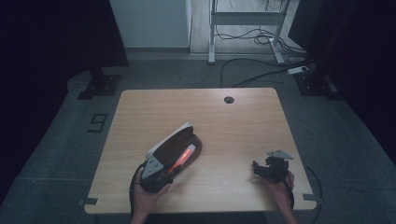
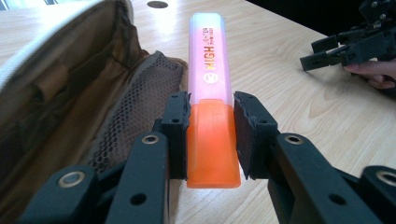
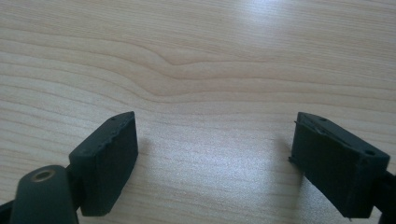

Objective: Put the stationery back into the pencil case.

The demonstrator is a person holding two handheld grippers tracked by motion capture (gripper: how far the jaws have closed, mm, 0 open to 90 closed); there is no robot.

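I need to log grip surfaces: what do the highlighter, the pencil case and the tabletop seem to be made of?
The orange-capped highlighter with a translucent pink body looks like smooth, glossy plastic; light passes through the barrel. The open brown pencil case looks like woven fabric, with a honeycomb mesh pocket inside. The pale tabletop shows wood grain with a soft sheen, perhaps laminate.

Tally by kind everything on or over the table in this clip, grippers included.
Highlighter, orange and clear, clamped in the left gripper: 1
Pencil case, open: 1
Grippers, counting the right gripper, open over bare table: 2
Total: 4
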